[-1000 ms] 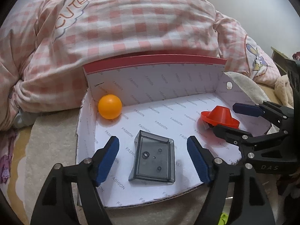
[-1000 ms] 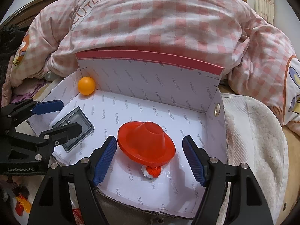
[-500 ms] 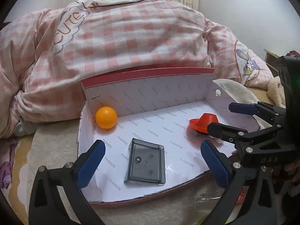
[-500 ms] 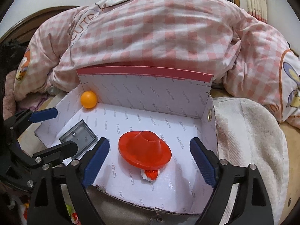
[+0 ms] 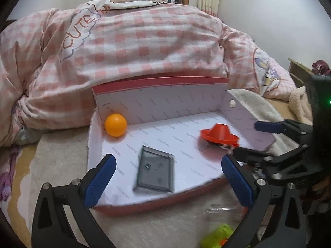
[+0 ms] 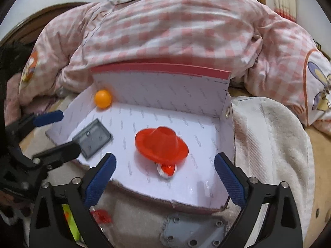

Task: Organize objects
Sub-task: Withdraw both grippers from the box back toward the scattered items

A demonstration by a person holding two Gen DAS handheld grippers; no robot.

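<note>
Inside the box (image 5: 244, 113), at 12 o'clock of my wide-spread left gripper (image 5: 168, 177), lies the grey tray (image 5: 155, 168); my right gripper (image 6: 165, 175), equally wide, faces the red hat (image 6: 161, 144).

The box (image 5: 161, 107) sits on the bed before the quilt (image 5: 134, 47). Inside it, the ball (image 5: 115, 125) occupies the rear left corner, the tray (image 5: 155, 169) lies front left, and the hat (image 5: 219, 138) lies right, over a small capsule (image 6: 167, 169).
</note>
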